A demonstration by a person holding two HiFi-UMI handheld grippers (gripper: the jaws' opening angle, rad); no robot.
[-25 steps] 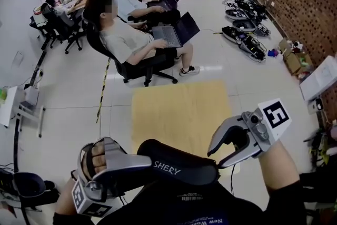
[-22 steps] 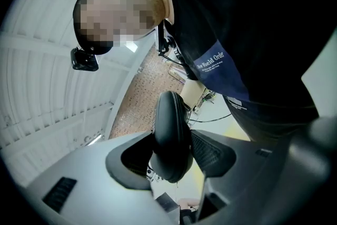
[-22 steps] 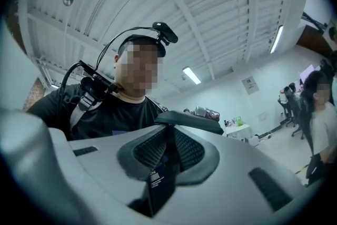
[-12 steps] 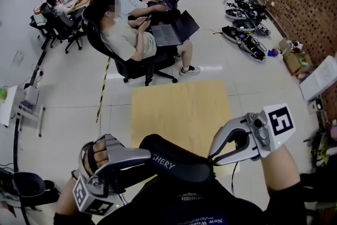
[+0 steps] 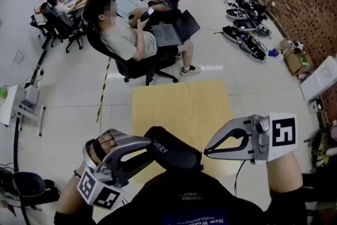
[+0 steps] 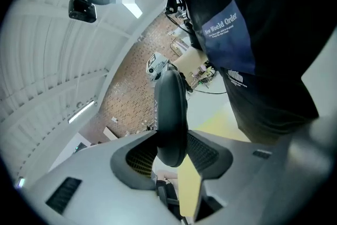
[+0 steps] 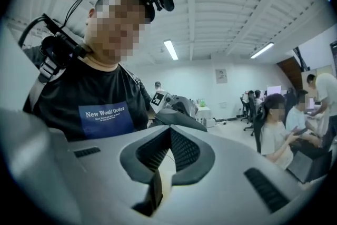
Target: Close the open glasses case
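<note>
A black glasses case point(image 5: 174, 153) with white lettering hangs in the air before my dark shirt, its two halves together. My left gripper point(image 5: 150, 150) is shut on the case's left end, and its jaws are still closing. In the left gripper view the case point(image 6: 171, 108) shows end-on as a narrow dark oval pinched between the ribbed pads point(image 6: 202, 150) of the left gripper point(image 6: 171, 139). My right gripper point(image 5: 206, 151) is shut with nothing in it, tips close to the case's right end. In the right gripper view the right gripper point(image 7: 169, 131) has its jaws together and the case point(image 7: 181, 118) lies beyond.
A yellow mat point(image 5: 181, 113) lies on the white floor below. People sit with laptops on office chairs point(image 5: 137, 60) beyond it. Gear lies along the brick wall point(image 5: 247, 23). A white table corner point(image 5: 318, 79) is at the right, a black chair point(image 5: 26, 187) at the lower left.
The right gripper's jaws went from wide open around the case's right end to shut. The left gripper rolled and sank a little, and the case tilted and drew in toward my body.
</note>
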